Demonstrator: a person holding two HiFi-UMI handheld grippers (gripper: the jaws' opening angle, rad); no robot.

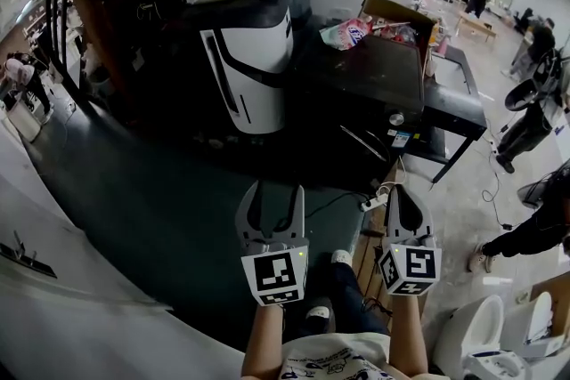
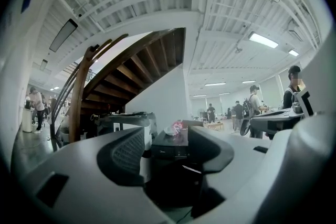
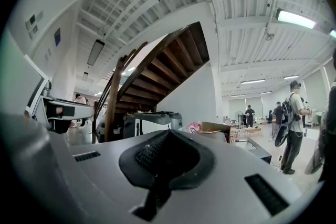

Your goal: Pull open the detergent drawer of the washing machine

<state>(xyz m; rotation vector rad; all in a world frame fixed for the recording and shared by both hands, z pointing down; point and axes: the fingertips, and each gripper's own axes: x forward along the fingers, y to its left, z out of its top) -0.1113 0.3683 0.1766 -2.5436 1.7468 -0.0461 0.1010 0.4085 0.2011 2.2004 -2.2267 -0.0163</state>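
Observation:
A black washing machine (image 1: 374,84) stands some way ahead of me; I cannot make out its detergent drawer. My left gripper (image 1: 272,198) is held level in front of my body, open, with nothing between its fingers. In the left gripper view the black machine (image 2: 170,145) shows through the gap of the left gripper (image 2: 168,159), far off. My right gripper (image 1: 406,202) is beside it on the right, shut and empty. In the right gripper view the right gripper (image 3: 167,157) has its pads pressed together, and the machine (image 3: 252,148) lies beyond to the right.
A white-and-black appliance (image 1: 254,58) stands left of the machine. A cardboard box (image 1: 396,18) and coloured packets (image 1: 346,33) lie on top. A power strip (image 1: 376,201) lies on the floor. A wooden staircase (image 2: 131,60) rises at left. People (image 1: 525,133) stand at right.

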